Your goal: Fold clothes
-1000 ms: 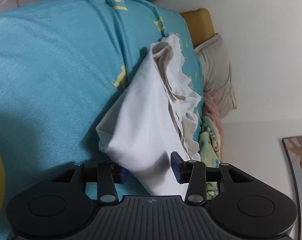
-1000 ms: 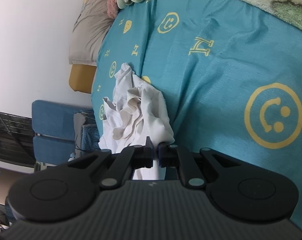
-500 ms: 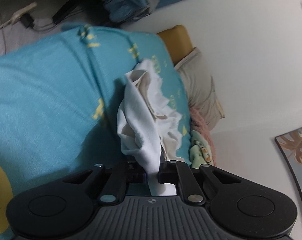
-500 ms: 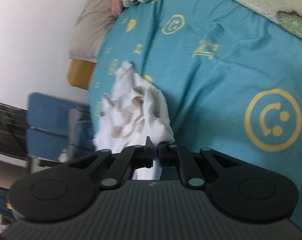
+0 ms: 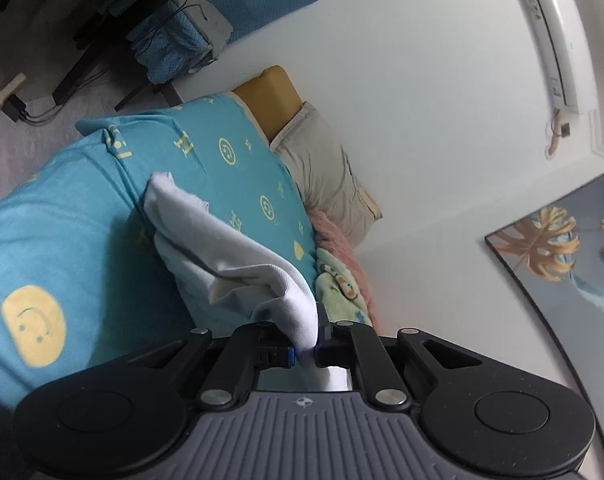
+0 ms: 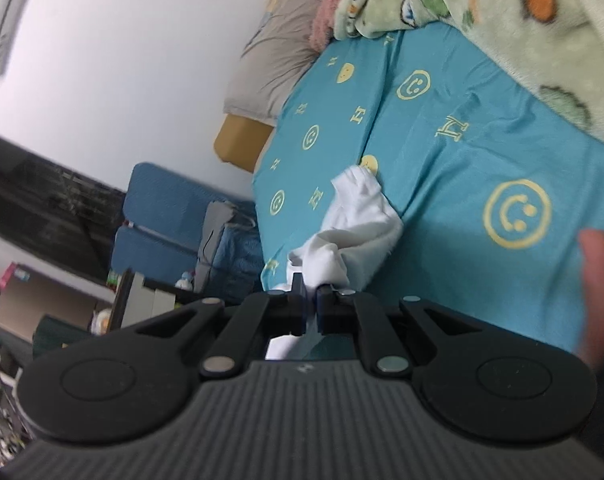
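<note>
With the left gripper (image 5: 306,342) and right gripper (image 6: 310,304) each clamped on the crumpled white cotton garment (image 5: 237,256), draw them apart until it hangs flat, trailing end at 11 o'clock clear of the teal smiley-print bedsheet (image 5: 61,232).

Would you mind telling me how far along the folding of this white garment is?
Early. Done: both tongs, left and right, are shut on the white garment. In hand: it hangs bunched between them above the blue bedsheet. Left: spreading it flat and making every fold.
</note>
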